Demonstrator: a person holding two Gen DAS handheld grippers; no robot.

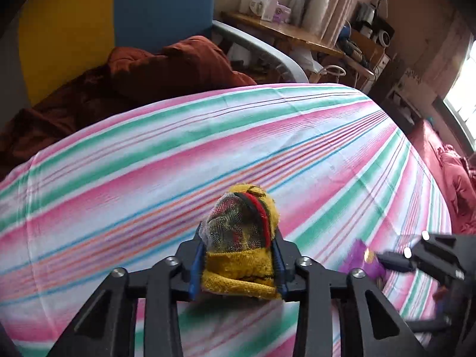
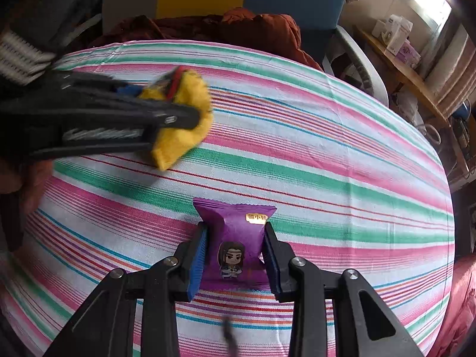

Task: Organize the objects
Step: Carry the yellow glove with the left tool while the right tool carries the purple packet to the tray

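My left gripper [image 1: 238,238] is shut on a rolled yellow knitted cloth [image 1: 238,270] with red and black stripes, held just above the striped bedsheet [image 1: 208,148]. In the right wrist view that gripper [image 2: 169,110] comes in from the left with the yellow cloth [image 2: 184,119] bulging from its tip. My right gripper [image 2: 235,229] is shut on a purple snack packet [image 2: 235,238] printed with a cartoon figure, low over the striped sheet [image 2: 327,163]. The left wrist view shows the right gripper [image 1: 392,263] and the purple packet [image 1: 361,260] at the lower right.
A rust-brown blanket [image 1: 148,71] is heaped at the bed's far end. A pink quilt [image 1: 455,178] lies off the right edge. A wooden desk [image 1: 282,32] with boxes stands beyond a white rail [image 1: 267,53]. A striped sleeve [image 2: 20,56] shows at upper left.
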